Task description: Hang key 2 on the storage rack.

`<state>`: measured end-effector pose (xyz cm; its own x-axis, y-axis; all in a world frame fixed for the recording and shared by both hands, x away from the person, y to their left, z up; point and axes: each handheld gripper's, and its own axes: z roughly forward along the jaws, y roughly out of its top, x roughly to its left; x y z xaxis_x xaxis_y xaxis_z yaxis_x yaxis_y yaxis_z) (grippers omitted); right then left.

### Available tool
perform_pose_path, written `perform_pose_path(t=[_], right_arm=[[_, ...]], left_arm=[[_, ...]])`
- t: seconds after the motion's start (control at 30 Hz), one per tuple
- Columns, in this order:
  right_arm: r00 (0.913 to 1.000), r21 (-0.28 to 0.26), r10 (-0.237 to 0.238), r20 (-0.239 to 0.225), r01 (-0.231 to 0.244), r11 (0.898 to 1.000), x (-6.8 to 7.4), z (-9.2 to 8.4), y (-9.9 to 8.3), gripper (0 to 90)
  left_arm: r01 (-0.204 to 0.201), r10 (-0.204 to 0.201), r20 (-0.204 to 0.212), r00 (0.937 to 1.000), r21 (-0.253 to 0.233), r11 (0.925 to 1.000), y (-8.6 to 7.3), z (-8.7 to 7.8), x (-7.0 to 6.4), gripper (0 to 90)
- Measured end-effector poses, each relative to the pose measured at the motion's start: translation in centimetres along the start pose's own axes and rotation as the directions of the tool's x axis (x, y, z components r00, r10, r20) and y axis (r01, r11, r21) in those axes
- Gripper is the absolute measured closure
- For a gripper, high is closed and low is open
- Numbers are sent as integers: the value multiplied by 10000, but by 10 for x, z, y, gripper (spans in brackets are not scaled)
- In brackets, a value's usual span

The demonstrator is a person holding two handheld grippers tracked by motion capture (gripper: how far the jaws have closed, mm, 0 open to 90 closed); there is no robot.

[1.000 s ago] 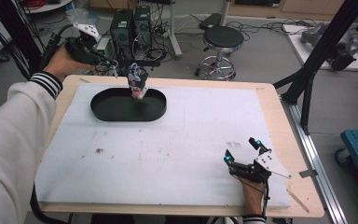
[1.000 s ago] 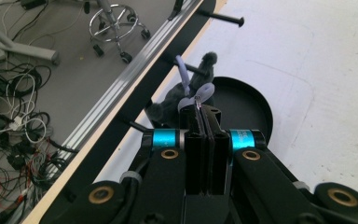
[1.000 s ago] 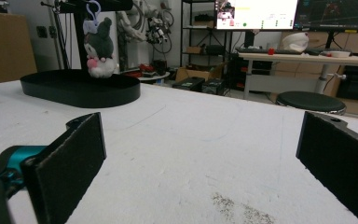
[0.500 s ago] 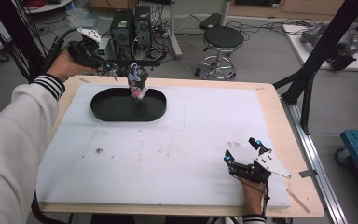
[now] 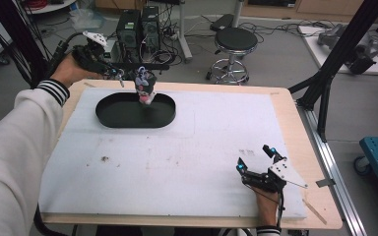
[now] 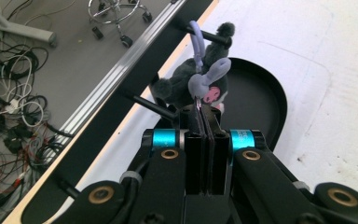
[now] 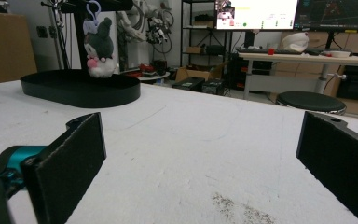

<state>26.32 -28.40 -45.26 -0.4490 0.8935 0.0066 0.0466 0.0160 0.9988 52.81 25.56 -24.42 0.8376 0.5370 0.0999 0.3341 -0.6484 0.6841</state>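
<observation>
White foam covers the counter (image 5: 187,162), where the left tongs (image 6: 204,122), clamped on a plush keychain's loop (image 6: 204,77), must lower it into the black oval tray (image 5: 109,116); right tongs (image 5: 256,161) rest apart.

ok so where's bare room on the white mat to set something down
The wide middle of the white mat, between the black tray and the right hand-held gripper, is bare. It is crowded at the far left, where the left hand-held gripper holds the plush toy.

White table (image 5: 187,162) surface lies open between the black oval tray (image 5: 135,112) at the far left and the right hand-held gripper (image 5: 257,161) near the front edge. The plush toy (image 5: 145,87) hangs over the tray's far rim, obstructing approach there.
</observation>
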Motion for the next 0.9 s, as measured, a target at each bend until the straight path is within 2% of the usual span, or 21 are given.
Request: perform_pose_path(t=[0.3,0.53,0.9], right_arm=[[10000,-4,0,-6,0,10000,0,0,0,5],[10000,-15,-12,-8,12,10000,0,0,0,5],[10000,0,-62,-12,62,10000,0,0,0,5]], left_arm=[[43,-41,-110,9999,203,9998,0,4,6,883],[128,-126,-185,9998,121,9998,0,7,9,882],[314,-306,-557,9980,141,9994,0,9,15,882]])
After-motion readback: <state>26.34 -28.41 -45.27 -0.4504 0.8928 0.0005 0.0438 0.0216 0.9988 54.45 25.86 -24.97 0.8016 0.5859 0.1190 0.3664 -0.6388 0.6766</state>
